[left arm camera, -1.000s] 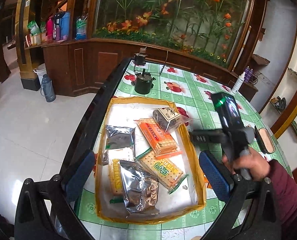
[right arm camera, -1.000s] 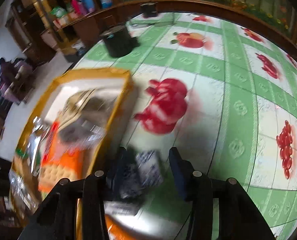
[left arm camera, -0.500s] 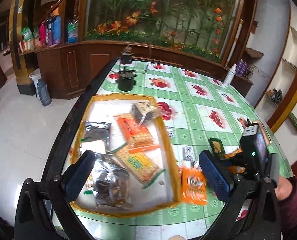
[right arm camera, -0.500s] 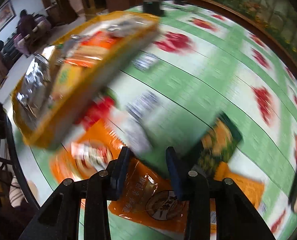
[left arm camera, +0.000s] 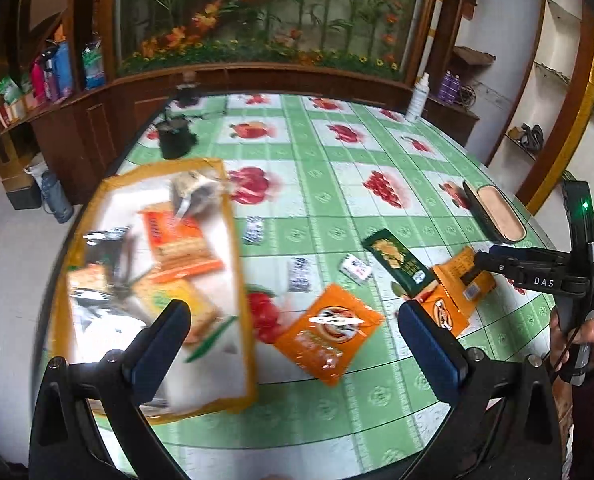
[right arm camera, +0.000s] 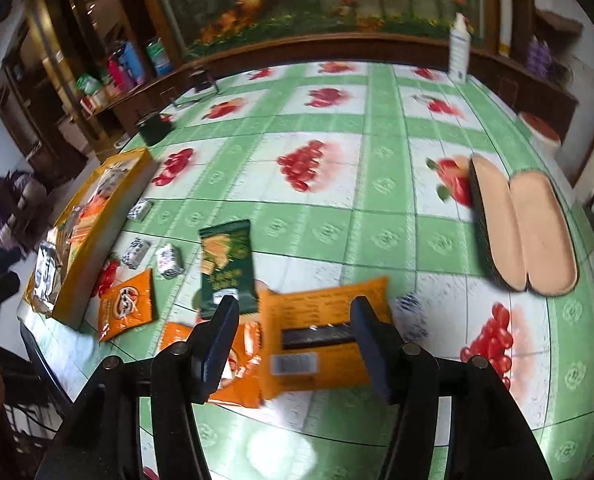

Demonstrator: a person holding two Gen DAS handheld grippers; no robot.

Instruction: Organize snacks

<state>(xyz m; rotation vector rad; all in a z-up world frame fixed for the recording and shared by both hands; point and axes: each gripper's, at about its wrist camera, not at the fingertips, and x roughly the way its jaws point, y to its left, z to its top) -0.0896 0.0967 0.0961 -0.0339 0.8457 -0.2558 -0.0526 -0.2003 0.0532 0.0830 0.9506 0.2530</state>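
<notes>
A yellow tray (left arm camera: 239,276) (right arm camera: 109,216) at the table's left holds several cracker and foil packs. Loose snacks lie on the cloth: an orange pouch (left arm camera: 329,334) (right arm camera: 127,304), a dark green pack (left arm camera: 401,262) (right arm camera: 227,264), small black-and-white sweets (left arm camera: 299,274) (right arm camera: 169,260) and an orange pack (right arm camera: 321,340) (left arm camera: 463,280). My right gripper (right arm camera: 295,334) (left arm camera: 477,258) is open, its fingers on either side of that orange pack, just above it. My left gripper (left arm camera: 293,344) is open and empty, above the tray's right edge.
An open glasses case (right arm camera: 521,228) (left arm camera: 493,216) lies at the right. A black pot (left arm camera: 173,140) and a white bottle (right arm camera: 459,50) stand at the far edge. The green fruit tablecloth (left arm camera: 337,184) covers the round table. Another orange pouch (right arm camera: 239,364) lies under my right gripper.
My right gripper has swung from the tray side to the loose packs at the right and now straddles the orange pack. My left gripper has pulled back and to the right.
</notes>
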